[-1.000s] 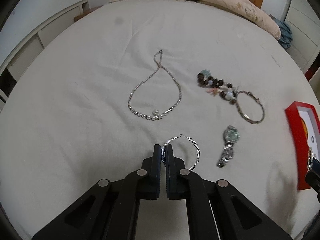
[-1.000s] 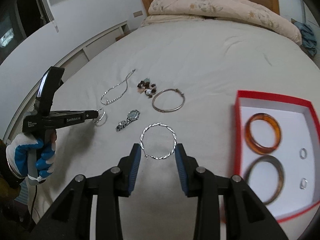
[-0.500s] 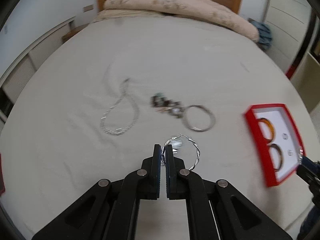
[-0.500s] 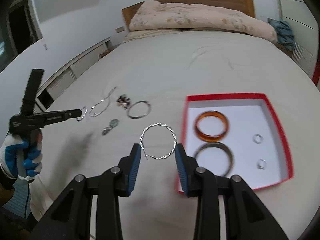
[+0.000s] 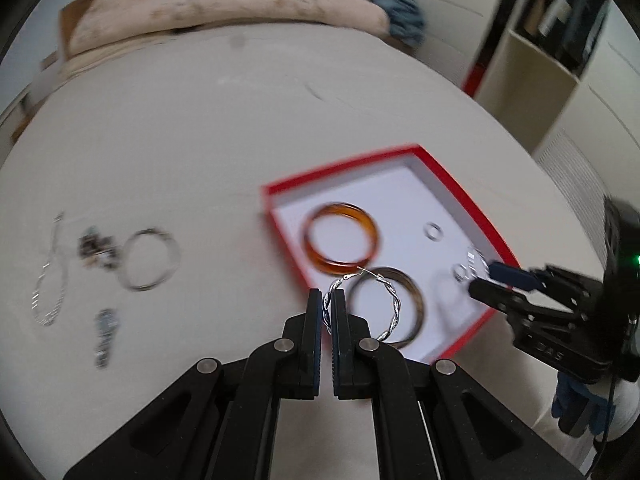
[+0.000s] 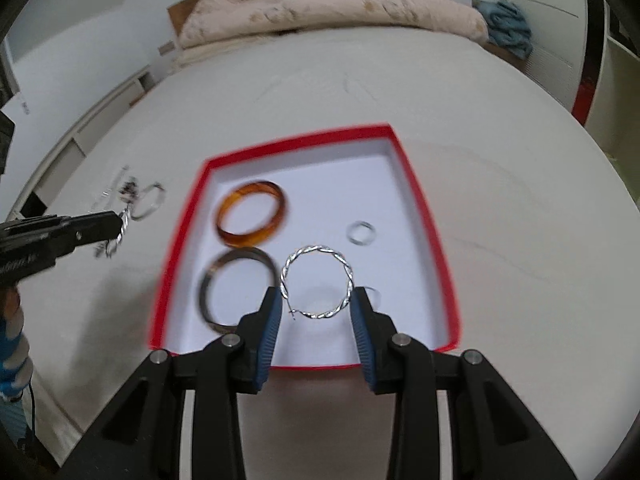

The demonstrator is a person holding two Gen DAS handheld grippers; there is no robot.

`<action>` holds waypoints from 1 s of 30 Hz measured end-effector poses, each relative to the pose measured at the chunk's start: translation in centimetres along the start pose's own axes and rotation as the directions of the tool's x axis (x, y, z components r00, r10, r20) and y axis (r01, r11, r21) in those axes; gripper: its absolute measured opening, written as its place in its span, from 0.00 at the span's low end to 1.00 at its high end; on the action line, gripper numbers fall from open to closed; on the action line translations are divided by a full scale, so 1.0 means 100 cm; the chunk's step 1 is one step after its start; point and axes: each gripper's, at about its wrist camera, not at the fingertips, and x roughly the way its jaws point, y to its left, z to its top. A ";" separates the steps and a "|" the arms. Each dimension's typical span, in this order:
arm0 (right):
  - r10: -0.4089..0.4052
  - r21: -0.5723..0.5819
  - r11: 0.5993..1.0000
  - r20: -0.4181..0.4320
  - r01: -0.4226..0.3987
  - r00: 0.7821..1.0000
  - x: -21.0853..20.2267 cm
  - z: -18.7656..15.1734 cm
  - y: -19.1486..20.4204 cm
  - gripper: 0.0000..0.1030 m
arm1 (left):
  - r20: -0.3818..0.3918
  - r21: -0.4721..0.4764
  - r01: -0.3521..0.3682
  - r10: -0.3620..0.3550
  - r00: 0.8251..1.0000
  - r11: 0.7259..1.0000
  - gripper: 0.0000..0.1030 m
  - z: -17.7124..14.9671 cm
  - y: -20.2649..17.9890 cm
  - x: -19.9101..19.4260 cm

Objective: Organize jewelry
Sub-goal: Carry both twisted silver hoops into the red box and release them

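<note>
Each tool holds one twisted silver hoop earring. The left tool (image 5: 328, 308) has its two fingers pressed almost together, pinching the rim of the left hoop (image 5: 390, 308) so the rest of the hoop sticks out to the side. The right tool (image 6: 316, 308) is spread partway, with the right hoop (image 6: 316, 282) caught across its middle between the blue pads (image 6: 268, 328). That way the hoop stays flat and round.

Both hoops hang in the air over the red box (image 6: 424, 216), which sits on the white bed (image 6: 520, 200). I think they are held there so they can be put down in the box as a pair, on the bare white floor near the front.

Inside the box lie an orange bangle (image 6: 252, 214), a dark metal bangle (image 6: 236, 288) and a small ring (image 6: 362, 233). A second small ring (image 6: 374, 294) peeks out from behind the right tool, mostly hidden.

Out on the bed, well apart from the box, wait a thin silver bangle (image 5: 150, 258), a bead bracelet (image 5: 96, 246), a chain necklace (image 5: 48, 280) and a watch (image 5: 106, 330). These are all smeared with blur, so their details are hard to see. The far corner of the box is blurry too. Only a bit of a blue and white glove (image 6: 12, 356) shows at the edge.
</note>
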 end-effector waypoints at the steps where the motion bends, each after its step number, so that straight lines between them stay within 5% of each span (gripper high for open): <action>1: -0.004 -0.002 1.000 -0.013 0.004 1.000 0.004 0.000 -0.003 0.32 | -0.012 0.014 0.004 -0.004 1.000 1.000 0.04 0.001 -0.007 0.008; 11: -0.025 -0.024 0.999 -0.086 0.023 0.996 0.025 0.001 -0.015 0.33 | -0.142 0.096 -0.059 0.072 0.987 0.994 0.04 0.005 -0.036 0.070; 21: -0.058 -0.066 0.997 -0.168 0.047 0.984 0.038 0.006 -0.008 0.34 | -0.189 0.105 -0.086 0.104 0.976 0.991 0.05 -0.001 -0.040 0.084; 30: -0.068 -0.018 0.998 -0.117 0.066 0.991 0.006 0.004 -0.008 0.34 | -0.122 0.056 -0.062 0.069 0.990 0.997 0.30 -0.005 -0.032 0.043</action>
